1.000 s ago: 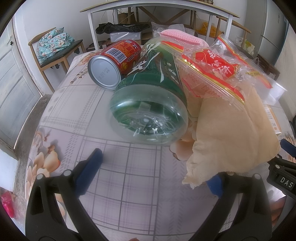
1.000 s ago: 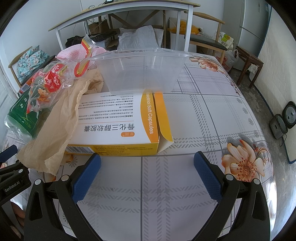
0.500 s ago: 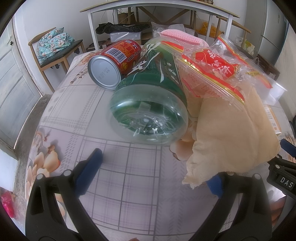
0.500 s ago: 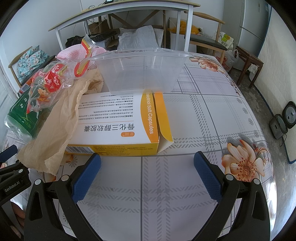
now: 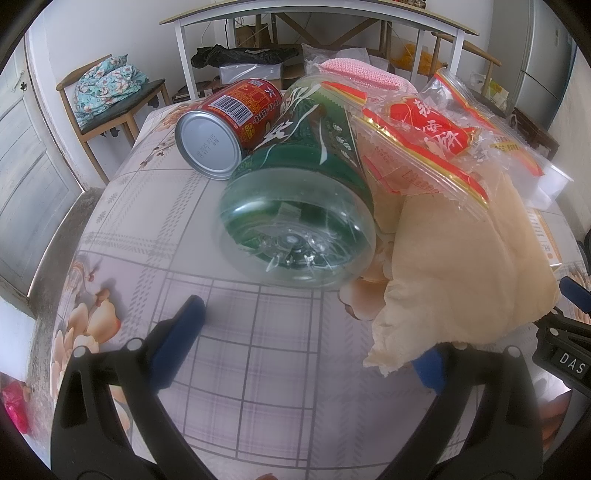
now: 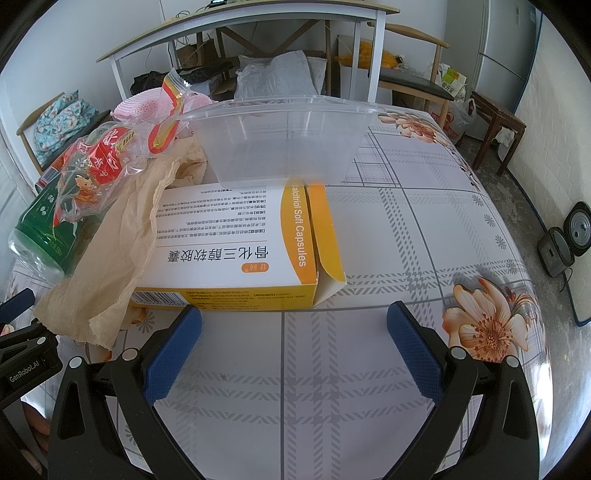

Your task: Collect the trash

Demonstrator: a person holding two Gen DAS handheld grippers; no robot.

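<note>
A heap of trash lies on the flowered tablecloth. A green plastic bottle lies on its side with its base toward me, a red can beside it. A clear red-printed wrapper and crumpled beige paper rest to its right. My left gripper is open just short of the bottle; its right pad is partly under the paper's edge. In the right wrist view, a white-and-orange medicine box lies flat before a clear plastic tub. My right gripper is open, empty, just short of the box.
A pink mesh pad sits behind the pile. Beyond the table stand a white desk, a wooden chair with a floral cushion at left, and a bench at right. The tablecloth stretches to the box's right.
</note>
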